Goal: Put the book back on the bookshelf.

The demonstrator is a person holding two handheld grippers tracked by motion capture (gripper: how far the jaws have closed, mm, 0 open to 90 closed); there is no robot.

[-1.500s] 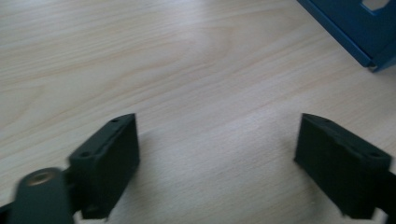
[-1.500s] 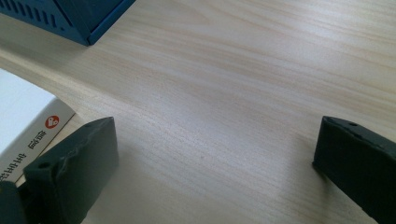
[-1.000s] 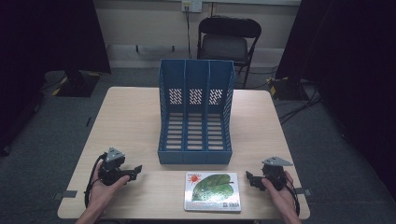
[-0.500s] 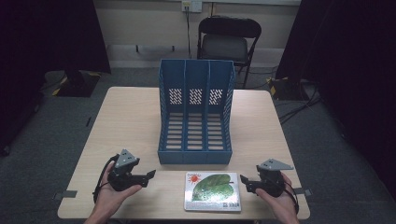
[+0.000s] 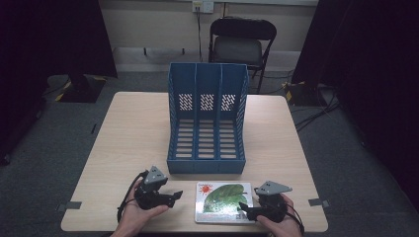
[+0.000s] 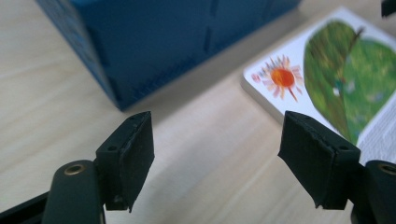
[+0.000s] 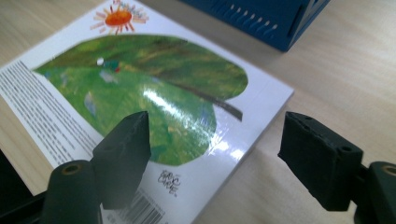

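Note:
A picture book (image 5: 222,200) with a green leaf and an orange sun on its cover lies flat near the table's front edge. My left gripper (image 5: 175,196) hovers just left of it, open. Its jaws (image 6: 217,158) have just been closing a little over bare table, with the book (image 6: 336,70) off to one side. My right gripper (image 5: 243,210) sits at the book's right front corner, open. Its jaws (image 7: 215,154) have narrowed slightly, and the book's corner (image 7: 154,79) lies beneath the gap, untouched by the pads.
A blue three-slot file rack (image 5: 207,123) stands mid-table just behind the book, also seen close by as a blue wall (image 6: 163,42) and corner (image 7: 261,18). The wooden table (image 5: 133,128) spreads left and right of it. A black folding chair (image 5: 242,47) stands beyond.
Both hands have slid inward toward the book: the left gripper to the right, the right gripper to the left onto the book's corner. The book and rack have not moved.

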